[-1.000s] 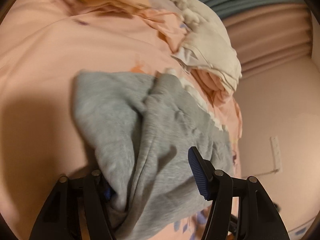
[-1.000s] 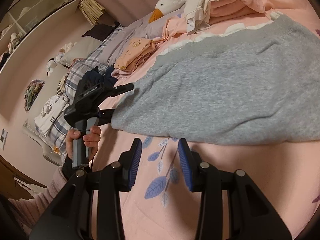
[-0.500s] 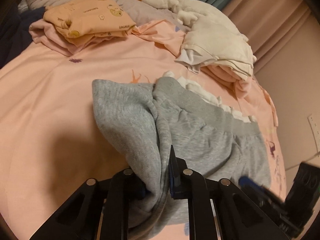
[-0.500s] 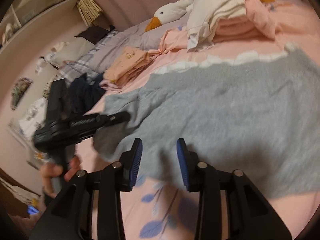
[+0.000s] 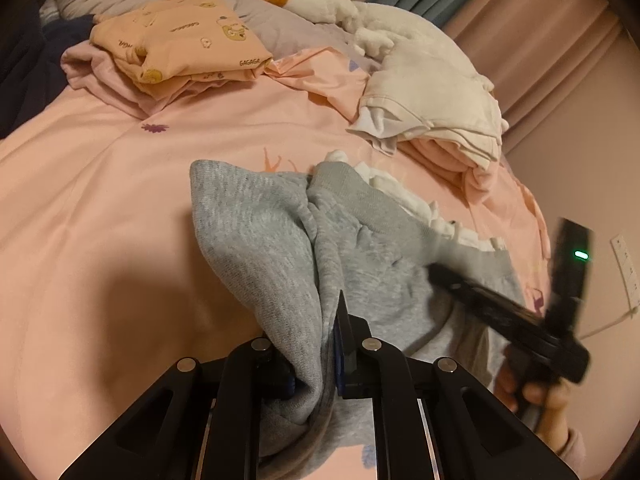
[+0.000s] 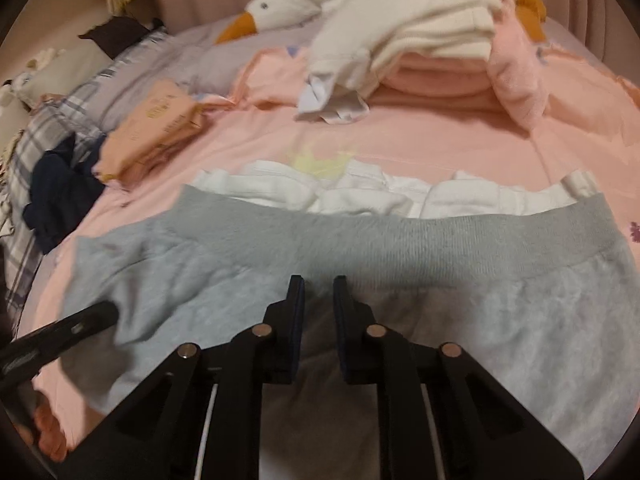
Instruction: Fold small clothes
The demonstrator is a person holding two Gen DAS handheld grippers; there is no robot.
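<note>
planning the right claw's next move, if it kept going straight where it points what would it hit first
Most likely the grey pants. The right claw, its jaws closing with nothing visibly pinched, points straight down at that fabric just below the waistband; depth is unclear.

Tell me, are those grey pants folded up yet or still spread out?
Mostly spread out: the grey pants lie flat across the pink bed sheet, with only one corner bunched up in the left tool.
</note>
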